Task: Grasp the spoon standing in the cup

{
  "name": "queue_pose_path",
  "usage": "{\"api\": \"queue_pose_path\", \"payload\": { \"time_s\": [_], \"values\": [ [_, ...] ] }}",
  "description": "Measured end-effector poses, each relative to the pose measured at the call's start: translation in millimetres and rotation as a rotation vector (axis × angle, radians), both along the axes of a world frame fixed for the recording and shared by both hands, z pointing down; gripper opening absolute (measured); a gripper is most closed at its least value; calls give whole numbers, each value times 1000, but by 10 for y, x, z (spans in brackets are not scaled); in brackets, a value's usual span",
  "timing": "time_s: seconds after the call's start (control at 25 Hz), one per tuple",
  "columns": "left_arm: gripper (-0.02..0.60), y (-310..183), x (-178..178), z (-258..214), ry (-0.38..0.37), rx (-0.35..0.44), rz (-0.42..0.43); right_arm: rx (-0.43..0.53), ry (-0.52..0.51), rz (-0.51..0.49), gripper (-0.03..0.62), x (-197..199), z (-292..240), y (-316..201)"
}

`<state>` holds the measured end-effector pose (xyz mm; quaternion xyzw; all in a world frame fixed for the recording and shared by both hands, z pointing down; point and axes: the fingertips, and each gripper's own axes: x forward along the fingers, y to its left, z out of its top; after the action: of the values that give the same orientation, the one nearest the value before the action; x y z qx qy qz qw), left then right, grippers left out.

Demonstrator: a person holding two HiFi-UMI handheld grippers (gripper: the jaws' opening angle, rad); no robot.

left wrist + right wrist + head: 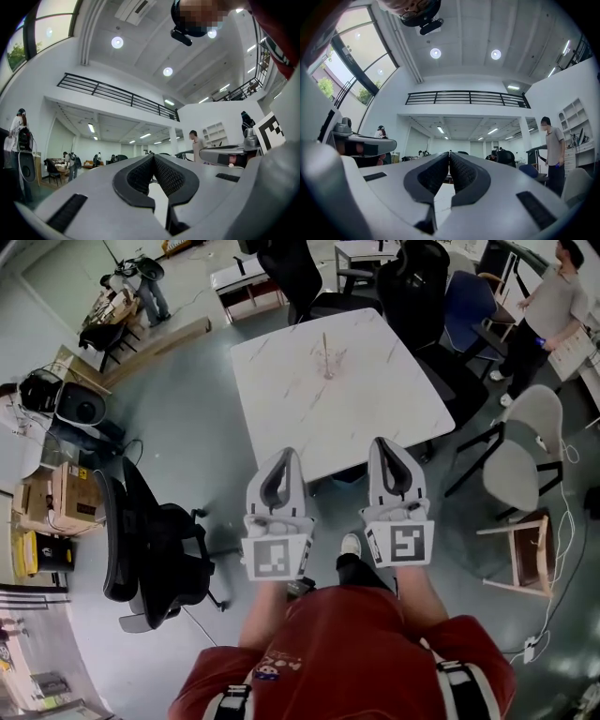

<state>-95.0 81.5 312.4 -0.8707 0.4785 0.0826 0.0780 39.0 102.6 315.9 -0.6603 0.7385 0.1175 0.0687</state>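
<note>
Hovering at lower centre, left gripper [287, 456] and right gripper [383, 443], both clenched empty, are leaving spoon [326, 351] in cup [329, 372] ungrasped.

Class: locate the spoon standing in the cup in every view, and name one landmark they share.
Head view: spoon in the cup, centre of the table.
Left gripper view: not visible.
Right gripper view: not visible.
Shared landmark: standing person in grey.
</note>
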Motion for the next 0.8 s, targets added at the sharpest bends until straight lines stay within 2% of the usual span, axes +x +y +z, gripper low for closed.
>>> {"api": "queue_pose_path", "payload": {
  "time_s": [0.16,0.36,0.68,0.8],
  "values": [
    [9,-228,165,5,-54,18,-9,2,-8,-14,15,161,-26,-249],
    [9,-542,472,-27,-74,27,-10,2,-19,-24,15,441,-38,-589],
    [9,-929,887,-78,-80,34,-31,-1,-54,-57,15,798,-23,-1032],
    [9,-1005,968,-77,-49,16,-40,-6,-65,-69,15,846,15,-1127]
  ]
}}
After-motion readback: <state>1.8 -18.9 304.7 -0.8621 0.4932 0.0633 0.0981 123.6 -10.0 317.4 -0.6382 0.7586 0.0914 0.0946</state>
